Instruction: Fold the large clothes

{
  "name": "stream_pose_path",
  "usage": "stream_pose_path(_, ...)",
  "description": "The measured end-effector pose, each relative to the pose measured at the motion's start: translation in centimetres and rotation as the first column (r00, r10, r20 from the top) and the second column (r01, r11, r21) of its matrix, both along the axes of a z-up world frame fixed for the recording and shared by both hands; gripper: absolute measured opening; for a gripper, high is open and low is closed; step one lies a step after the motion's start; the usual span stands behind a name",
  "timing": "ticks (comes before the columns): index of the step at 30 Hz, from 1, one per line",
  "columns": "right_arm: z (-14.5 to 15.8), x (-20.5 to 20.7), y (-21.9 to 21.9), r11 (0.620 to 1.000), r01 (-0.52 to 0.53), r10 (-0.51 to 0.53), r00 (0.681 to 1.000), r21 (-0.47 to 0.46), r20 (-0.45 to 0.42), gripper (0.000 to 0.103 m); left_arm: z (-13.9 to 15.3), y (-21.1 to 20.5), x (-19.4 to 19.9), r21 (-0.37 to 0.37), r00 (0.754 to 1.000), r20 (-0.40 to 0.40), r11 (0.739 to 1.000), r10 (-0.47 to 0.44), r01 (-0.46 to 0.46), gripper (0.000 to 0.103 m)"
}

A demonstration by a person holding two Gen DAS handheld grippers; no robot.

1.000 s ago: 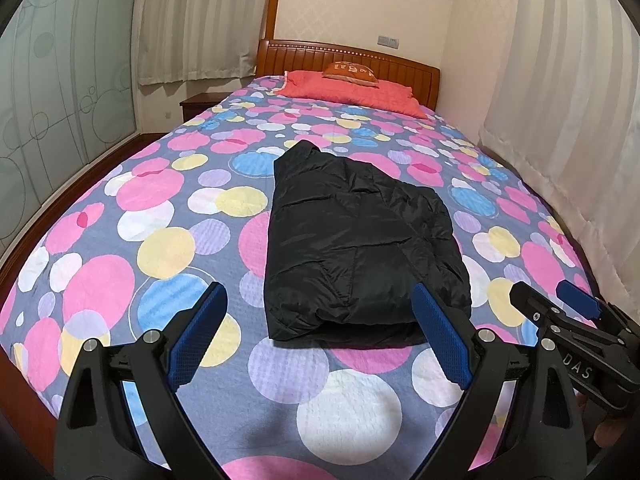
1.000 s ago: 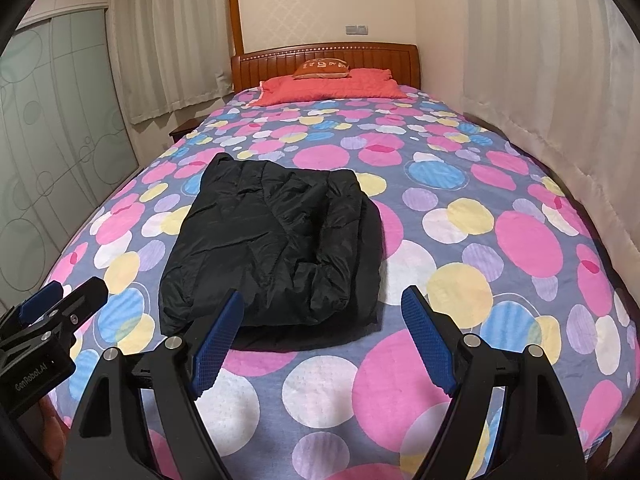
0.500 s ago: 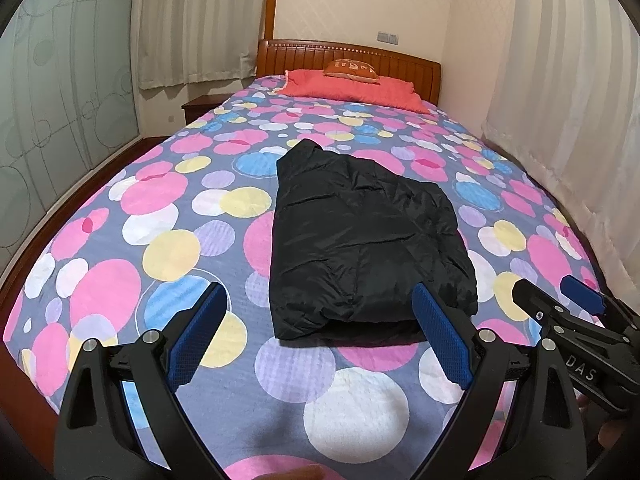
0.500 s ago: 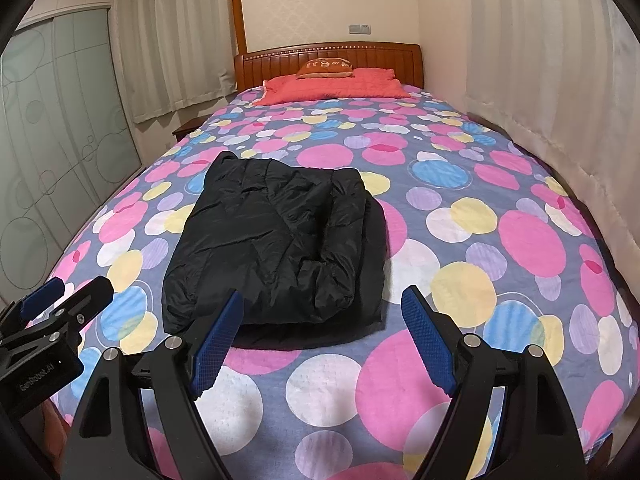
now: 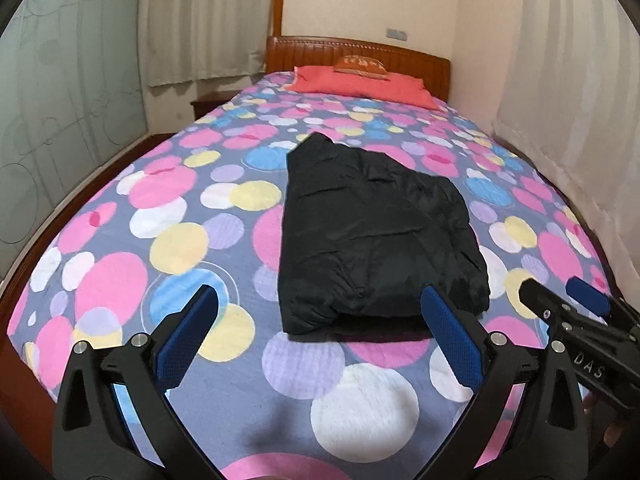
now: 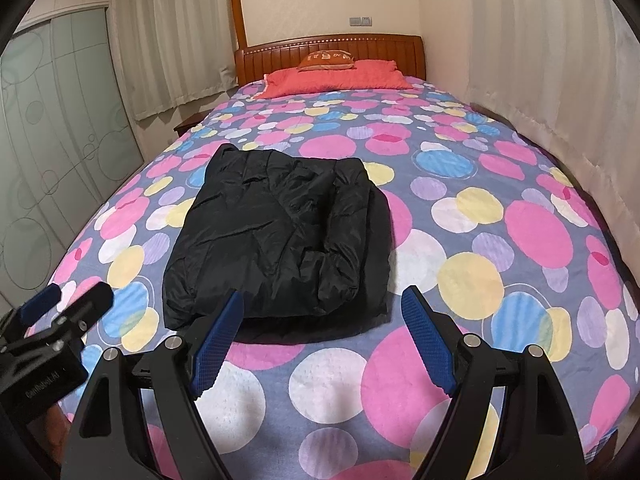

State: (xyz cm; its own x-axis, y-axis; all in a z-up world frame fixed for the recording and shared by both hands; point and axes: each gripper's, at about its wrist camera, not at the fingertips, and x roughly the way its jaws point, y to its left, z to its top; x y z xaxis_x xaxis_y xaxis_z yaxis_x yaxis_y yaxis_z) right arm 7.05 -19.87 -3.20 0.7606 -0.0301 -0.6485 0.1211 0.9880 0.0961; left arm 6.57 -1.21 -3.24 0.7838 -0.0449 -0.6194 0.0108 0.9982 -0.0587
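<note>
A black puffy jacket (image 5: 372,236) lies folded into a rough rectangle on the bed, near its foot; it also shows in the right wrist view (image 6: 276,236). My left gripper (image 5: 320,304) is open and empty, held above the foot of the bed just short of the jacket's near edge. My right gripper (image 6: 322,304) is open and empty, also just short of that edge. The right gripper (image 5: 568,300) shows at the right of the left wrist view, and the left gripper (image 6: 66,302) at the left of the right wrist view.
The bed (image 5: 172,240) has a sheet with coloured circles. A red pillow (image 5: 360,84) and an orange cushion (image 5: 360,65) lie by the wooden headboard (image 5: 400,52). Curtains (image 5: 560,100) hang on the right. A glass wardrobe door (image 6: 48,140) stands on the left.
Both grippers have drawn back and up a little from the jacket, staying open. The jacket has not moved.
</note>
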Motion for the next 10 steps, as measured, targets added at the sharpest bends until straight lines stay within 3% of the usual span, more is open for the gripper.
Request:
stream_pose_path(4, -0.1, 0.1, 0.0, 1.0, 0.006, -0.006, 1.0, 0.002, -0.001, 0.08, -0.2, 0.0, 0.3, 0.022, 0.999, 0.04, 1.0, 0.018, -0.019, 0.101)
stream_pose_path(10, -0.9, 0.8, -1.5, 1.0, 0.023, -0.022, 1.0, 0.02, -0.013, 0.08, -1.8, 0.9, 1.8, 0.01, 0.999, 0.002, 0.999, 0.032, -0.032, 0.101)
